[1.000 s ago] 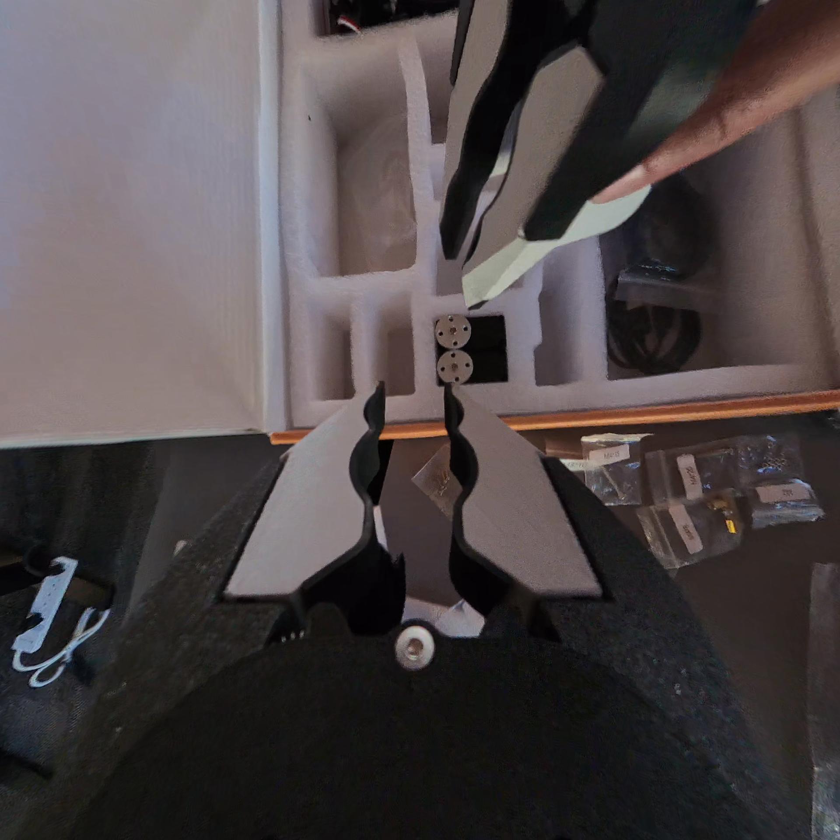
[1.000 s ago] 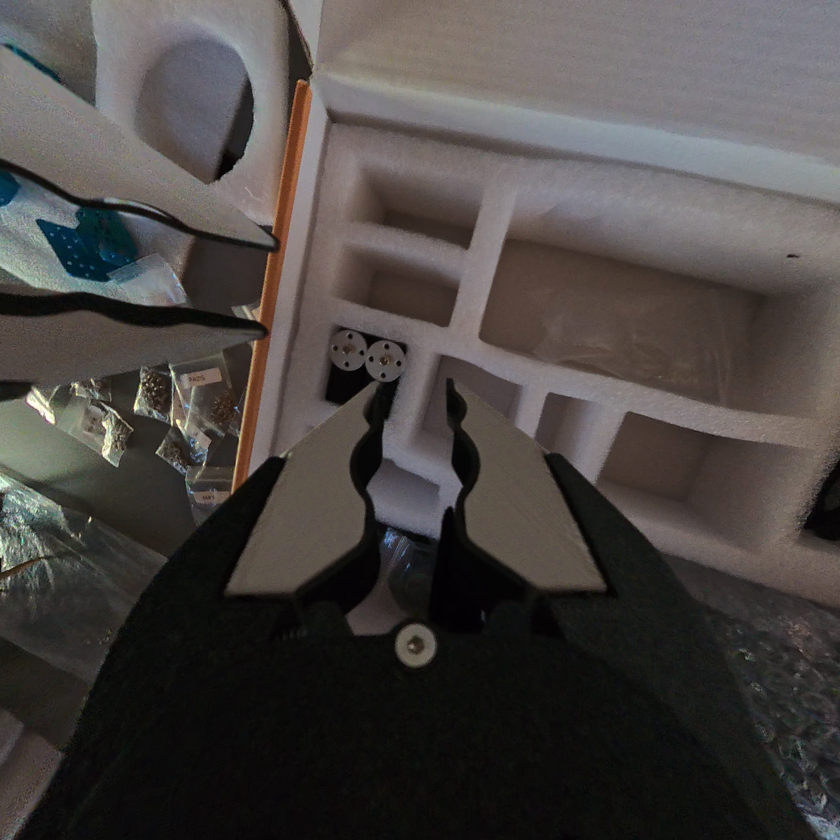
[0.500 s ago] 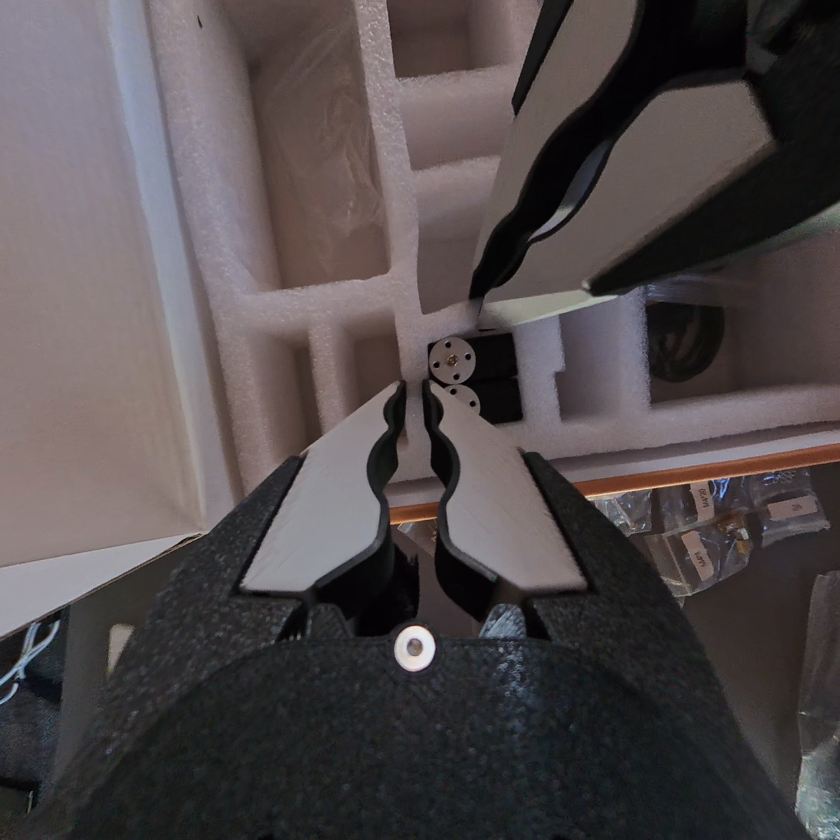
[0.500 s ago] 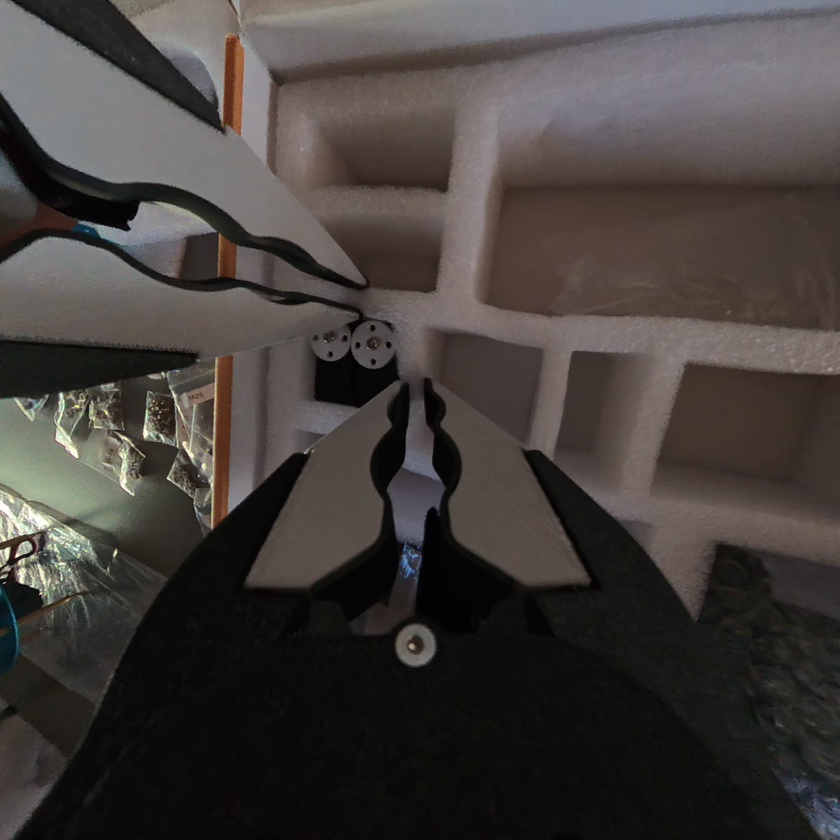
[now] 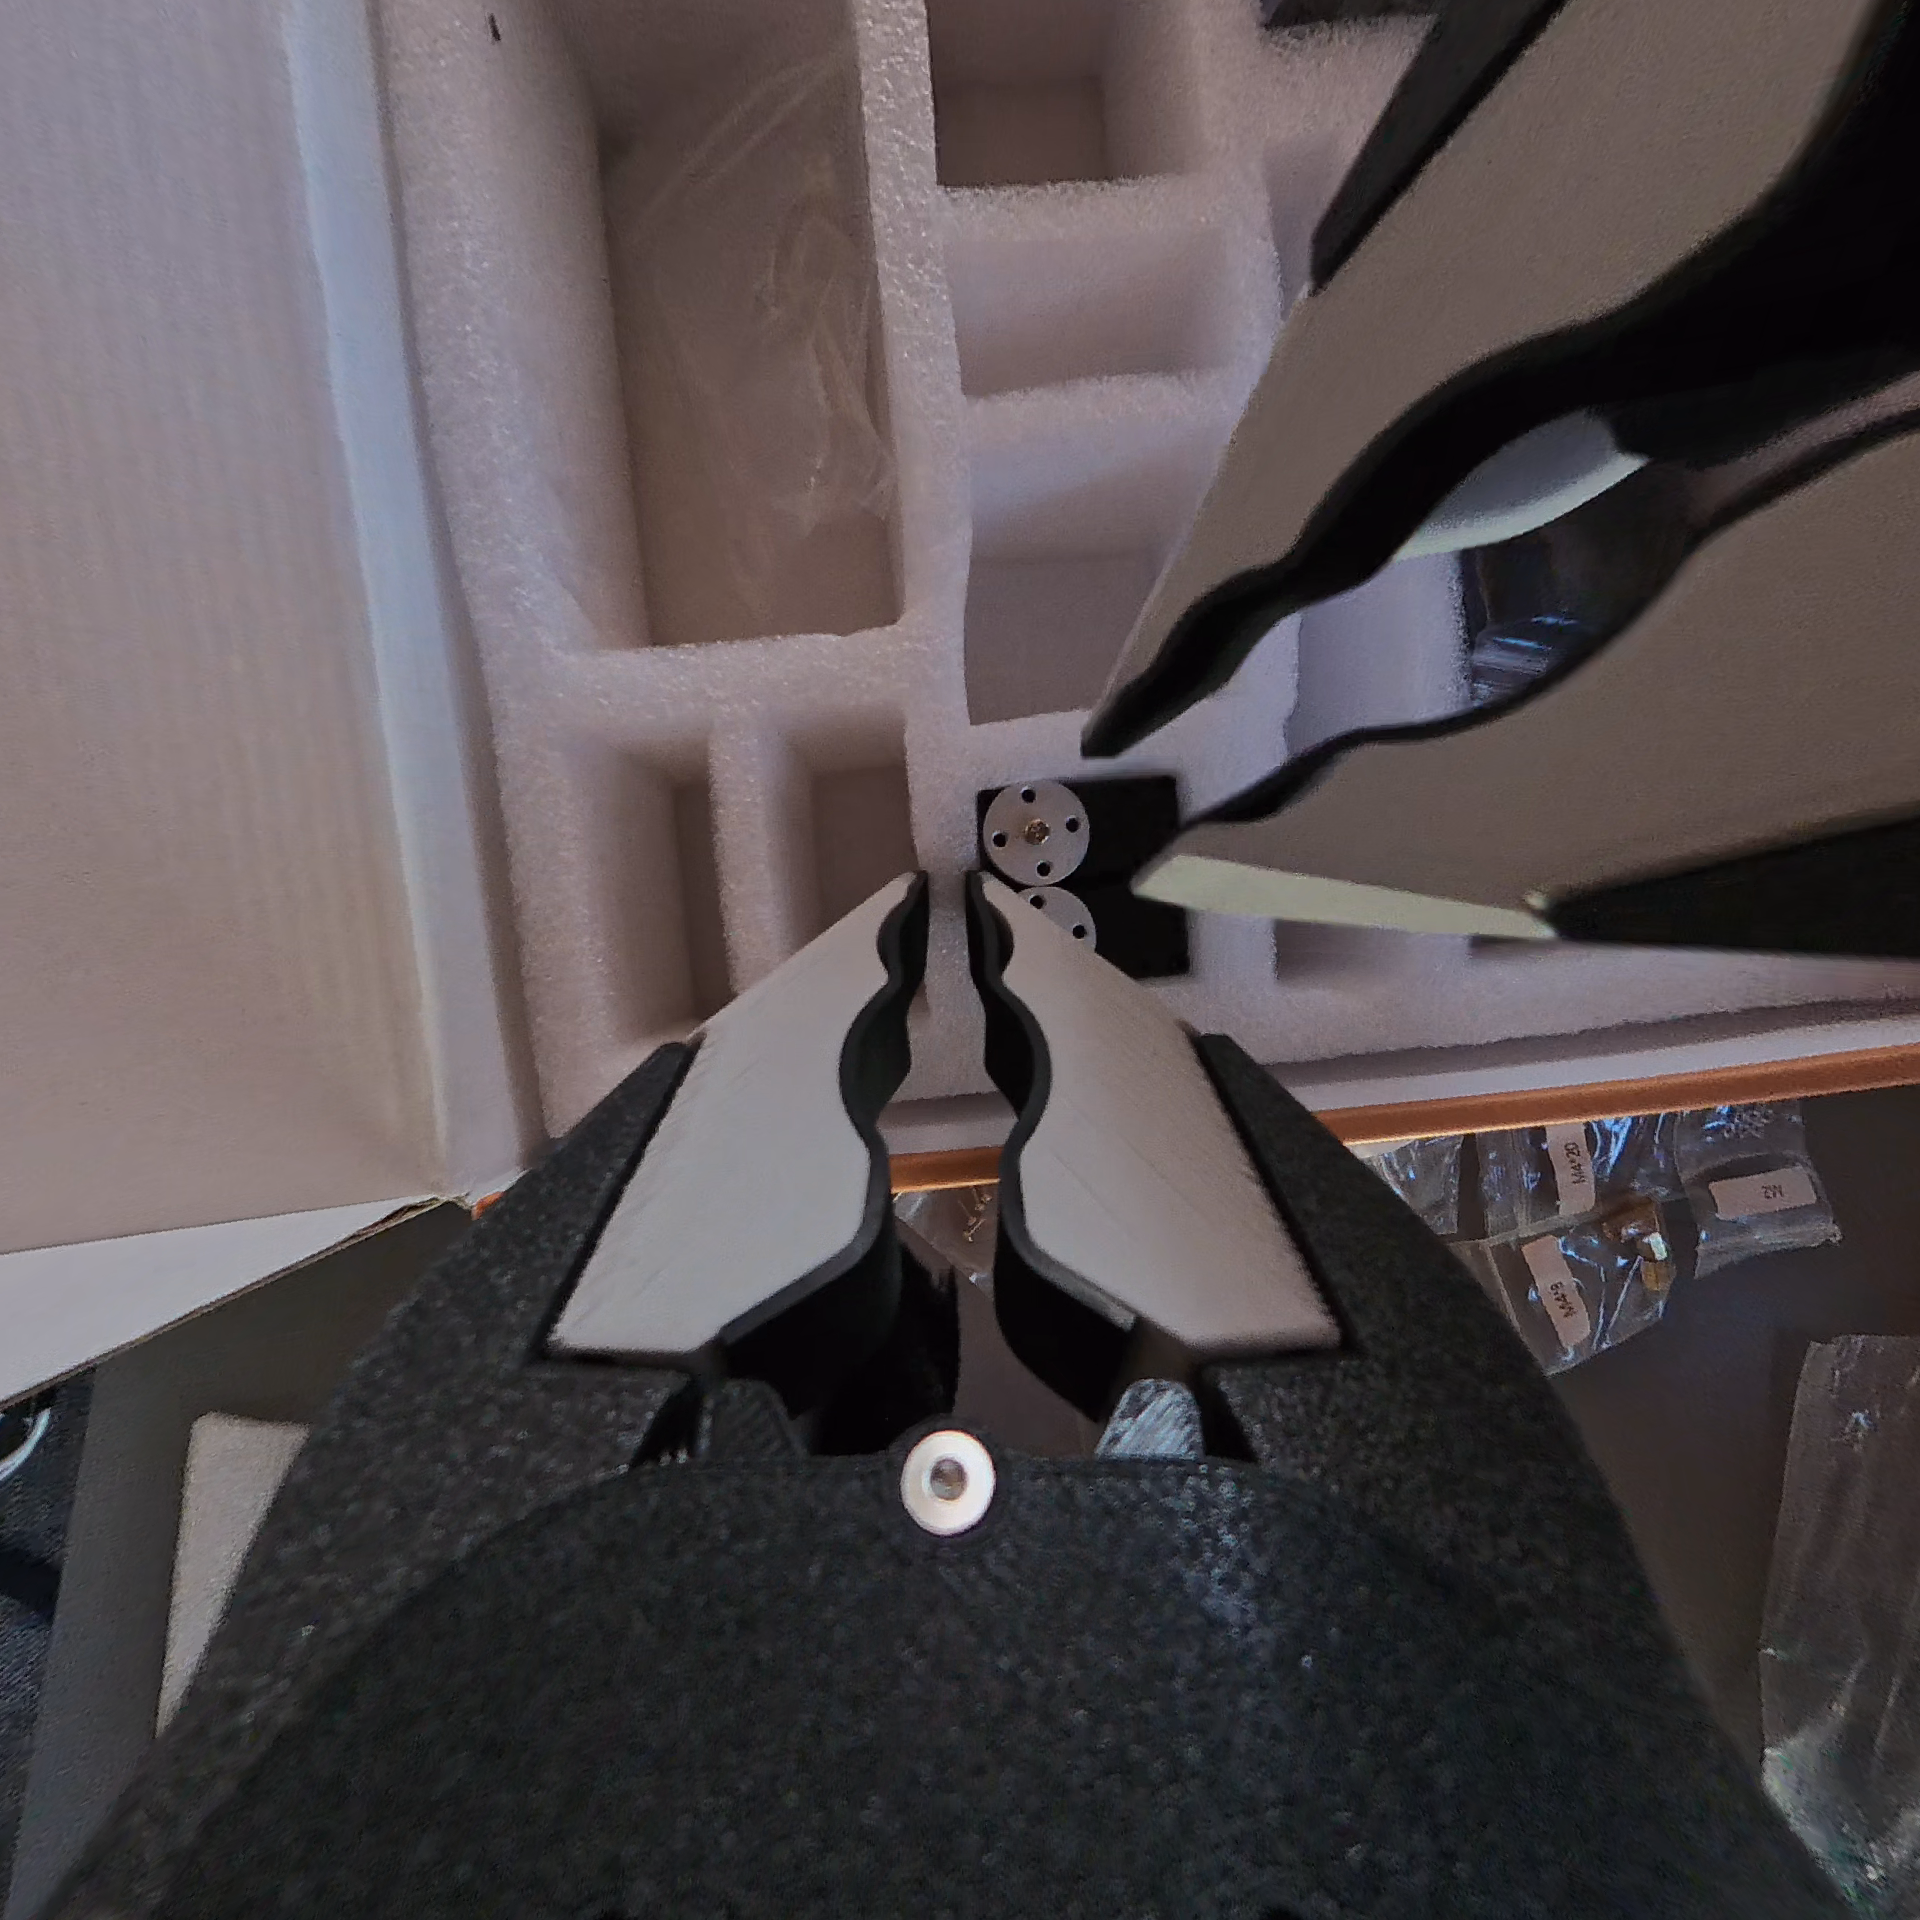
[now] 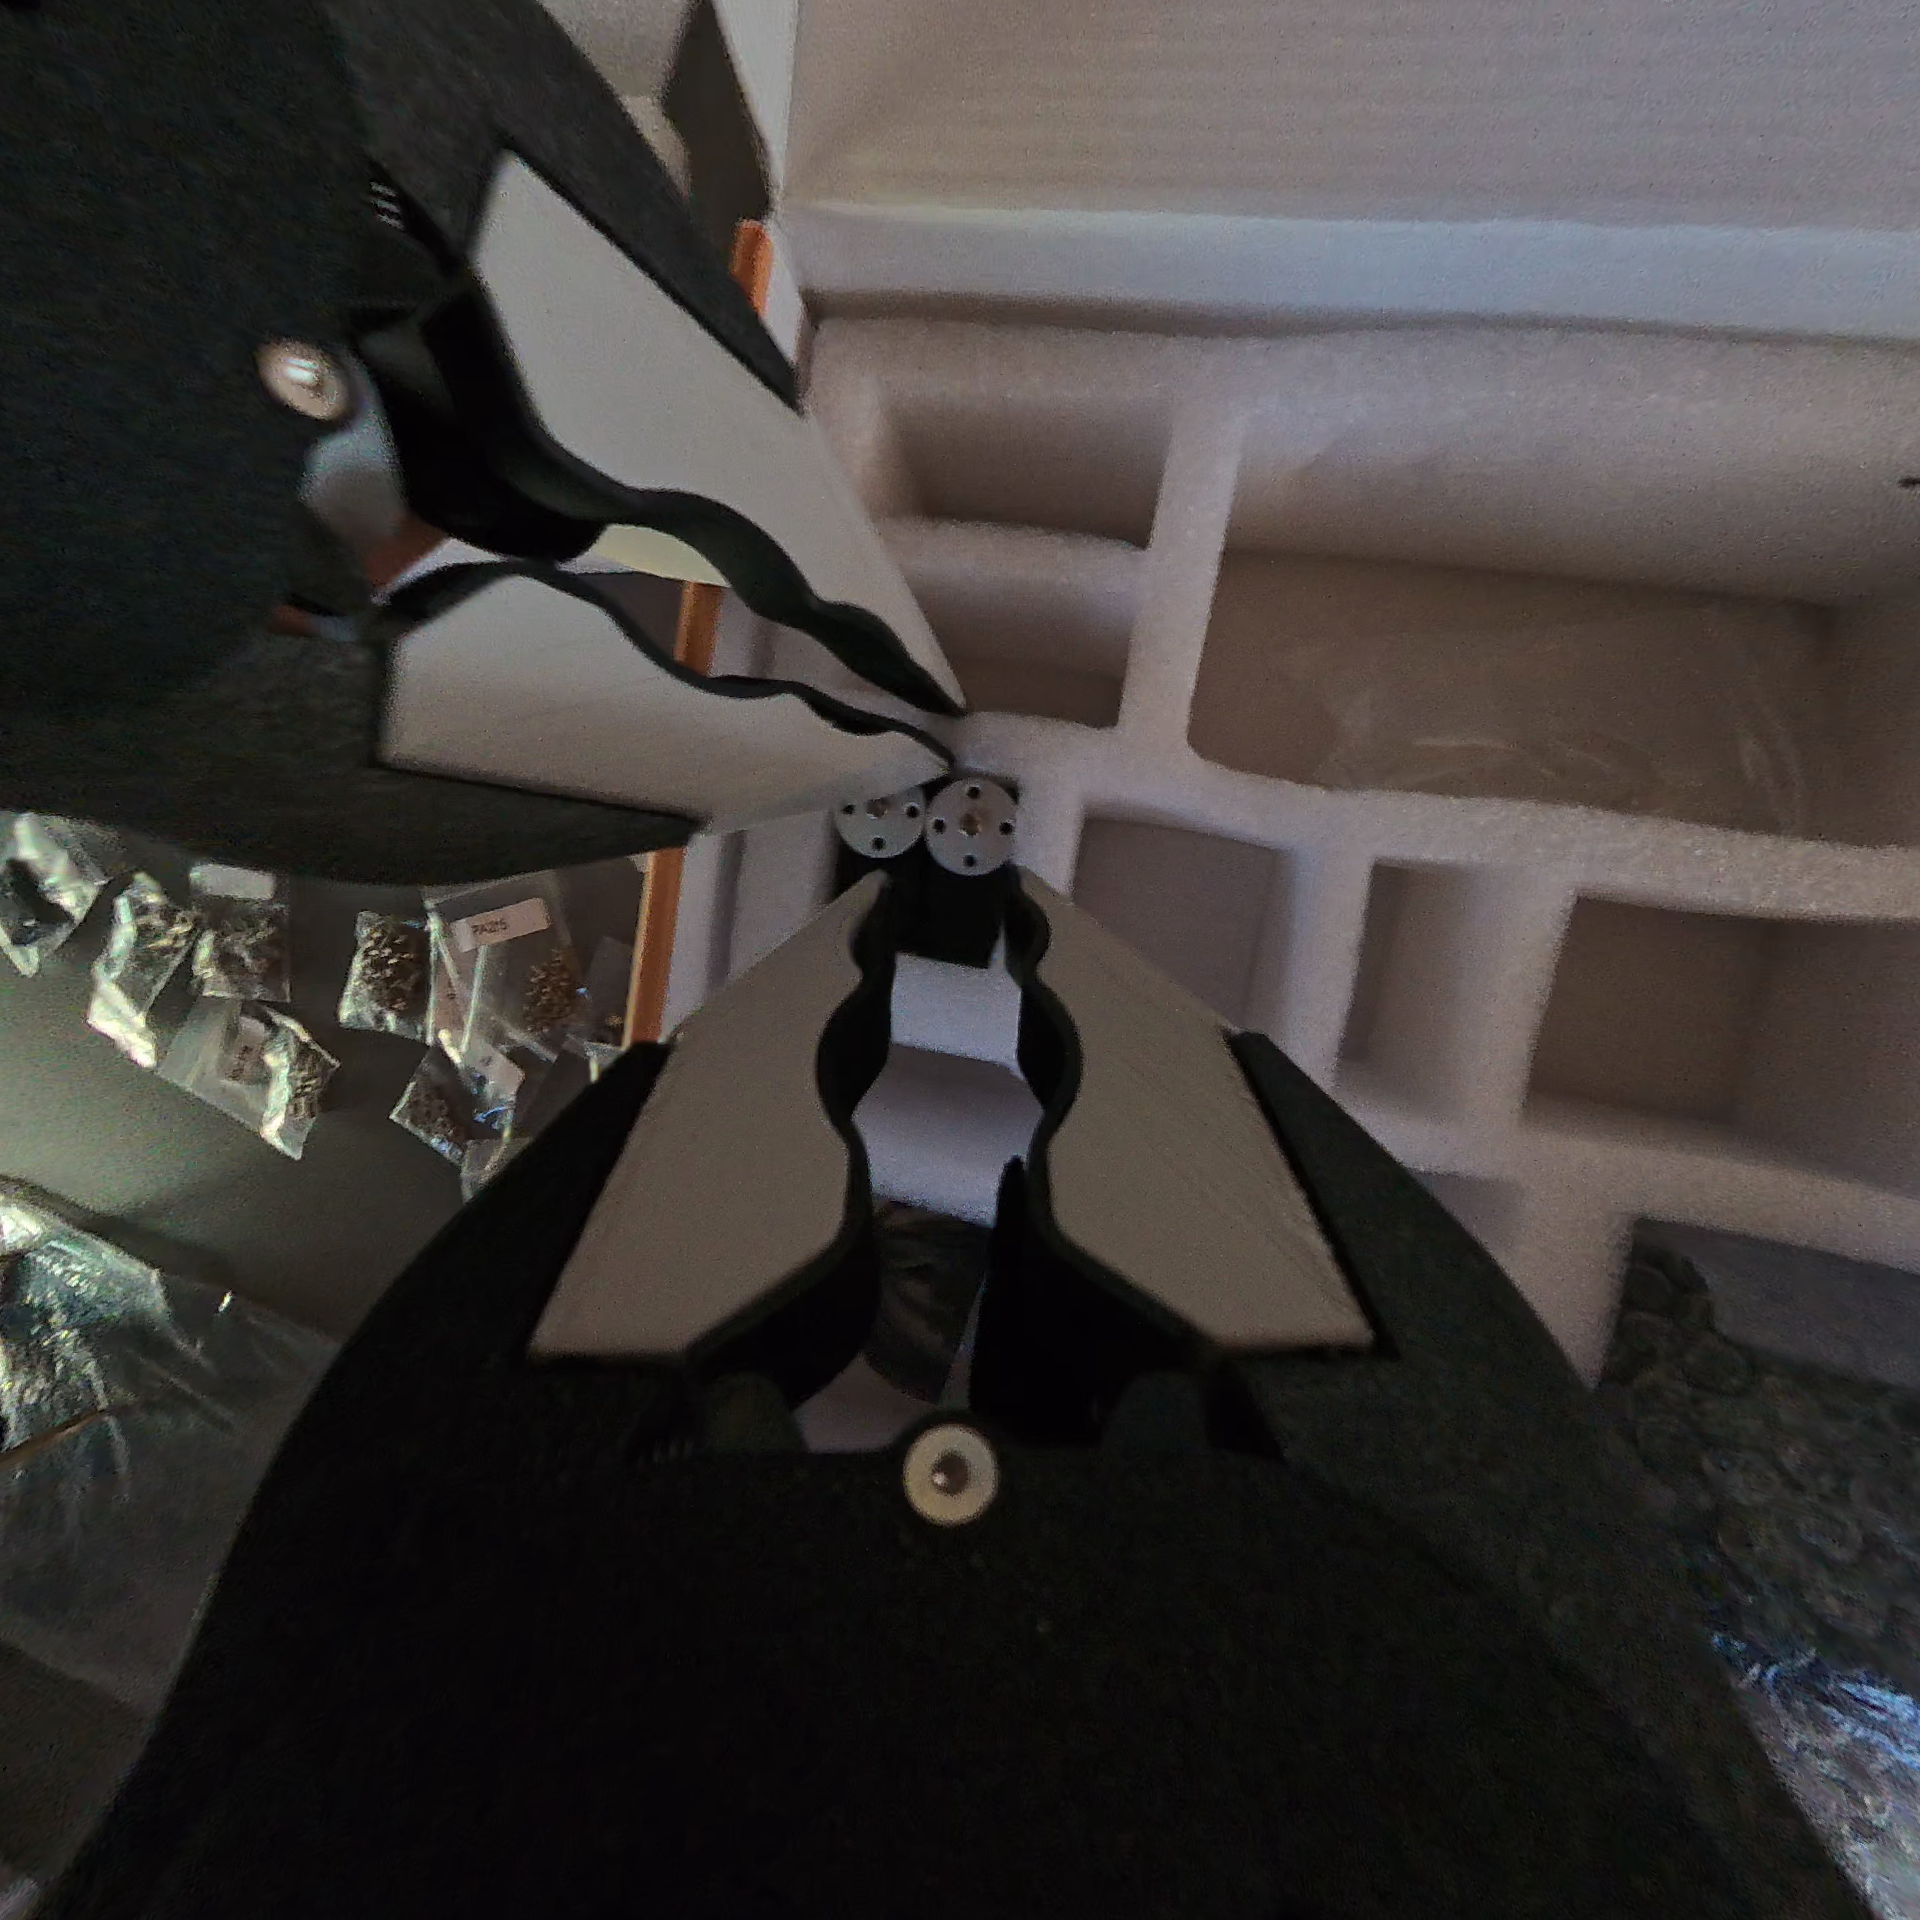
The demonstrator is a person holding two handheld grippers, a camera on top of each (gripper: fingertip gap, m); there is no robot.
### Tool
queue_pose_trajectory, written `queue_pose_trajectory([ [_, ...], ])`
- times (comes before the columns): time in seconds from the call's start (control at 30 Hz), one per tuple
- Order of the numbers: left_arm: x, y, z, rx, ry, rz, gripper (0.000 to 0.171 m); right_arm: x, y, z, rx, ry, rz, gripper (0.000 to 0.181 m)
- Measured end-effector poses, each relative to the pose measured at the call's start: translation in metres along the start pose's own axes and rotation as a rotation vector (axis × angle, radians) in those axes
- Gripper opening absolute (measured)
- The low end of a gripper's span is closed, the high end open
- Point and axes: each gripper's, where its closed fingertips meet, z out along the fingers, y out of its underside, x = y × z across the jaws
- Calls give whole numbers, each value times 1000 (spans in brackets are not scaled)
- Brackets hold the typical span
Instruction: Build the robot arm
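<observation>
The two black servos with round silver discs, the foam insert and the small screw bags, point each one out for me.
black servos (image 6: 971, 823): right wrist view, on the right-hand silver disc.
foam insert (image 5: 914, 436): left wrist view, on the long upright foam wall.
screw bags (image 6: 488, 961): right wrist view, on a clear bag beside the box.

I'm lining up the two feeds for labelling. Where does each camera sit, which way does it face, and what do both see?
Left wrist view: sits on the left gripper, faces along its nearly closed jaws onto the white foam insert; the right gripper enters from upper right.
Right wrist view: sits on the right gripper, faces into the same insert; the left gripper enters from upper left.
Shared: two black servos with round silver discs, small bags of hardware.
</observation>
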Motion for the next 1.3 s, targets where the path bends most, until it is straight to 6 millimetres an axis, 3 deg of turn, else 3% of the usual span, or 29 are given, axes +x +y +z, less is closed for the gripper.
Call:
queue_pose_trajectory([
  [0.1, 1, 0, 0, -2, 19, -5, 6, 1, 8, 11, -20, -41, 46, 12],
  [0.27, 2, 0, -1, 4, 41, -1, 6, 10, 8, 12, -26, 59, -16, 1],
  [0.33, 2, 0, -1, 7, 56, -7, 6, -11, 7, 11, -39, -27, -15, 35],
  [0.4, 3, -1, -2, 11, 79, -19, 6, -3, -2, 3, -16, 61, -59, 24],
  [0.47, 3, -1, -3, 14, 106, -34, 5, -9, -7, 2, 3, 16, -54, 17],
  [0.53, 3, -1, -3, 10, 127, -50, 5, -11, 1, 12, -57, -48, 7, 26],
  [0.6, 3, -1, -2, -2, 133, -57, 5, -1, 2, 14, -56, -18, 11, 8],
  [0.67, 3, 0, -1, -17, 128, -56, 5, 7, 6, 13, -74, 39, 0, 2],
  [0.87, 2, -1, -1, -23, 125, -86, 5, 7, 4, 13, -84, 109, -60, 2],
  [1.1, -4, -4, -5, 12, 215, -249, 5, 6, -4, 16, 54, 4, -40, 1],
  [1.2, -3, -3, -4, -6, 216, -231, 5, 4, -2, 16, 91, 54, -161, 0],
  [1.3, -2, -3, -2, -32, 199, -201, 4, 3, -1, 16, 94, 142, -510, 1],
])
